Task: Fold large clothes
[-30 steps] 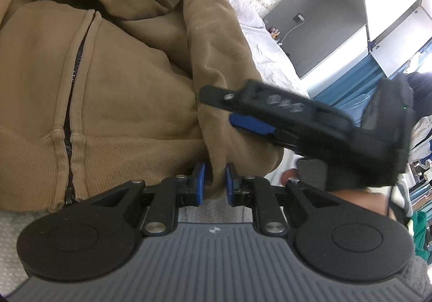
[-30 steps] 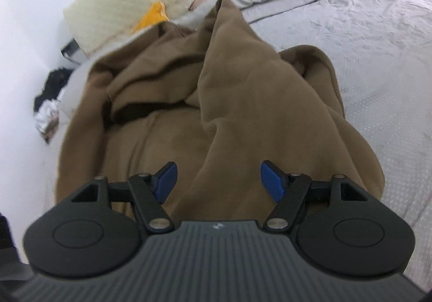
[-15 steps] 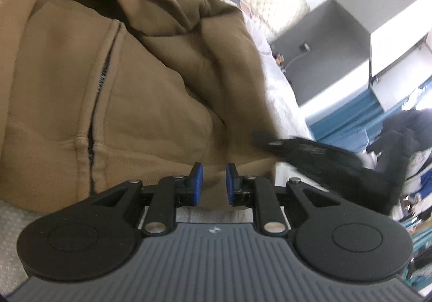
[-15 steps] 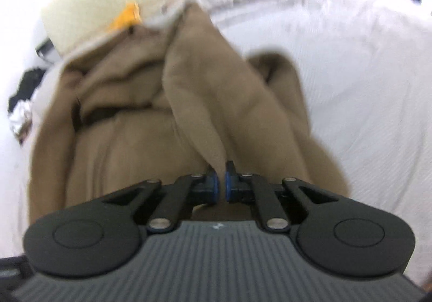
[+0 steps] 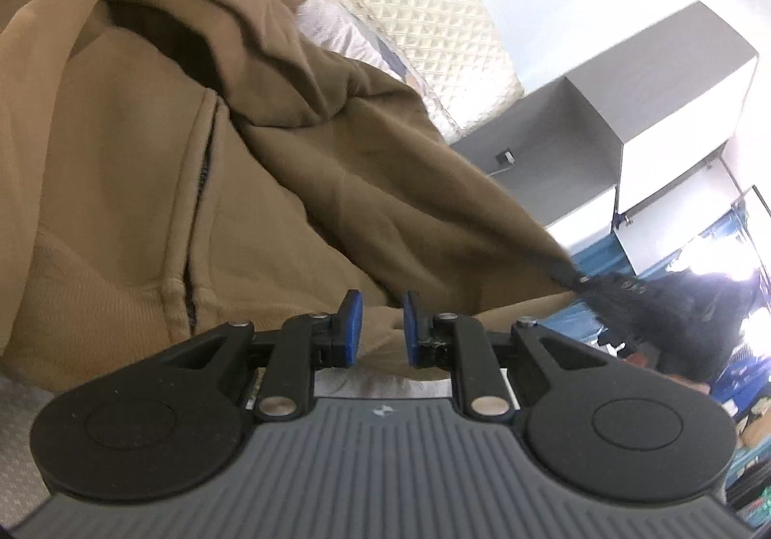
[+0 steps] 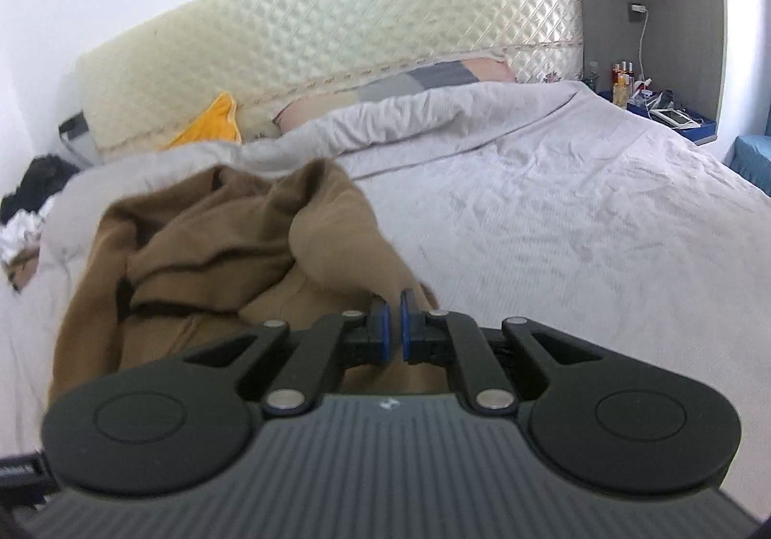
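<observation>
Bed [image 6: 578,211]: covered with a grey quilted sheet; it carries the whole garment, on the left part as the right wrist view shows it.
Hoodie [image 5: 120,201]: a brown zip-up hoodie, still crumpled, with the hood bunched at the top and the zipper [image 5: 205,168] running down the front; the ribbed hem lies near the bed edge.
Sleeve [image 5: 433,211]: pulled out tight from the body toward the right gripper, so it is lifted off the sheet.
Risk, large: the heavy fleece may drag the whole body sideways if the sleeve is pulled further, and the front would wrinkle more.
Risk, small: only a thin pinch of cloth is held; the sleeve may slip out, I think, if the pull becomes sharp.
Right gripper [image 6: 392,322]: the jaws are closed almost fully, and brown fabric of the sleeve is pinched between the blue pads.
Left gripper [image 5: 380,322]: the jaws stand a little apart, with a narrow gap; the hem fabric is behind the gap, but I cannot tell if the pads press it.
</observation>
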A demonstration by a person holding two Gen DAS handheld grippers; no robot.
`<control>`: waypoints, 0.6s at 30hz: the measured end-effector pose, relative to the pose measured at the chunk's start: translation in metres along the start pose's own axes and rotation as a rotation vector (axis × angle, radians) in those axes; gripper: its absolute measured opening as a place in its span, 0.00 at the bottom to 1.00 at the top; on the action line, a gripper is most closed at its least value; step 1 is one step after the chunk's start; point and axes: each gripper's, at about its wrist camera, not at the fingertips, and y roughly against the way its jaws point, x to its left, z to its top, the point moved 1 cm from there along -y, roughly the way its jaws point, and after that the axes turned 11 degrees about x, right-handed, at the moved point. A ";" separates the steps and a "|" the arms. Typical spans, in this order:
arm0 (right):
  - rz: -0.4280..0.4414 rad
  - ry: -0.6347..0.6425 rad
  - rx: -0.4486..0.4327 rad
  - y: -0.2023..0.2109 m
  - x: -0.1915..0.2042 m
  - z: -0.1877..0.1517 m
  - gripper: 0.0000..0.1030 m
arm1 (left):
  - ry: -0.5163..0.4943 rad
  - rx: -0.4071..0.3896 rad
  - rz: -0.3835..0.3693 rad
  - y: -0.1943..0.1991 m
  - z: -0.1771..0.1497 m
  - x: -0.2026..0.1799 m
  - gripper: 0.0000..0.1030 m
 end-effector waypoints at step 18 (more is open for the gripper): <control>-0.336 0.010 -0.011 -0.150 -0.058 0.169 0.07 | -0.024 0.096 0.090 -0.038 0.007 0.019 0.19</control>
